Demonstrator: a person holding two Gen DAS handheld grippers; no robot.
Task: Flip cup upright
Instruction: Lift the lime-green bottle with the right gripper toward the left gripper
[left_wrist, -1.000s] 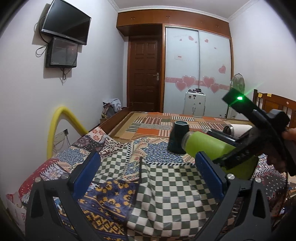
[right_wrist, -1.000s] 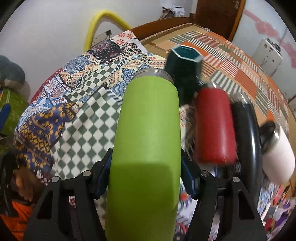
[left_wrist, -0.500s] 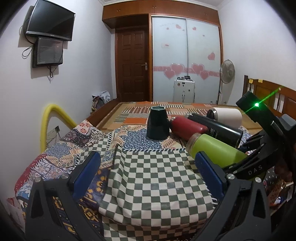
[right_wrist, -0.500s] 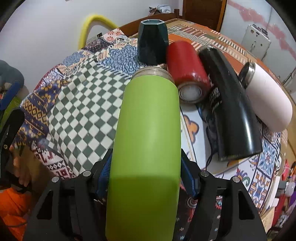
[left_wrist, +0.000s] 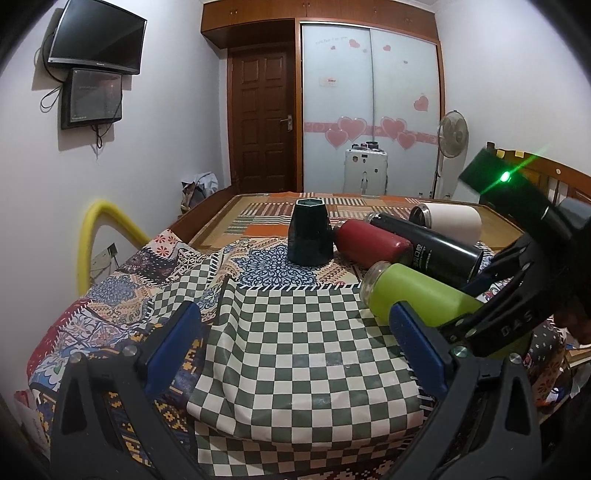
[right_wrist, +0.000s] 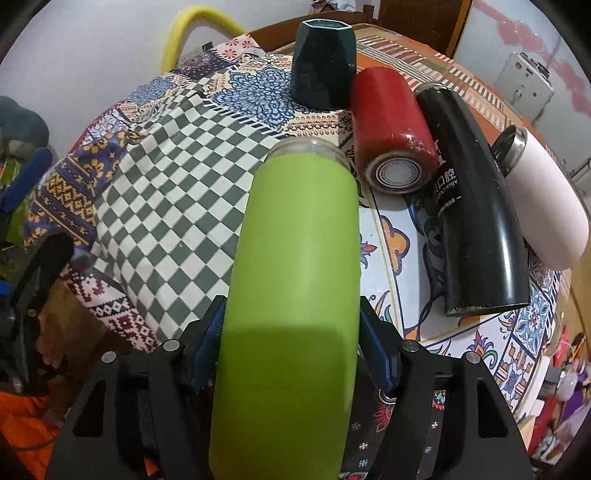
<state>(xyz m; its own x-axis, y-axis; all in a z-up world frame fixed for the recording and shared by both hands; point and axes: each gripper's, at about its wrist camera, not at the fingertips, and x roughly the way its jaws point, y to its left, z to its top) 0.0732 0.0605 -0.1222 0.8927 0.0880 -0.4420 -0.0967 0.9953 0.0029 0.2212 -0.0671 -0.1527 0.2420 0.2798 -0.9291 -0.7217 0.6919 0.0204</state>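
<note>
Cup-wise, the green cup (right_wrist: 291, 280) is lying on its side, clamped between the blue pads of the right gripper (right_wrist: 291, 354), which has it across the lower body with the glass mouth pointing away from the camera. Grabbing it low like that makes sense to me: swing the wrist and the base comes down first. From the left wrist view it looks like it's sitting low over the checkered cloth (left_wrist: 295, 350), maybe touching, but the angle's too poor to be sure.

The left gripper (left_wrist: 295, 347) hangs back with its fingers spread wide, holding nothing, just out of the way.

Behind it are a dark teal cup (right_wrist: 323, 62) standing on end, then a red bottle (right_wrist: 391, 140), a black flask (right_wrist: 476, 221) and a white flask (right_wrist: 543, 199) all on their sides in a row. Everything's on a patchwork bedspread (left_wrist: 147, 280), soft and lumpy, so standing anything up on it could get wobbly. Bedroom setting: wooden door (left_wrist: 260, 118), wall TV (left_wrist: 96, 40), wardrobe with heart stickers (left_wrist: 369, 110).
</note>
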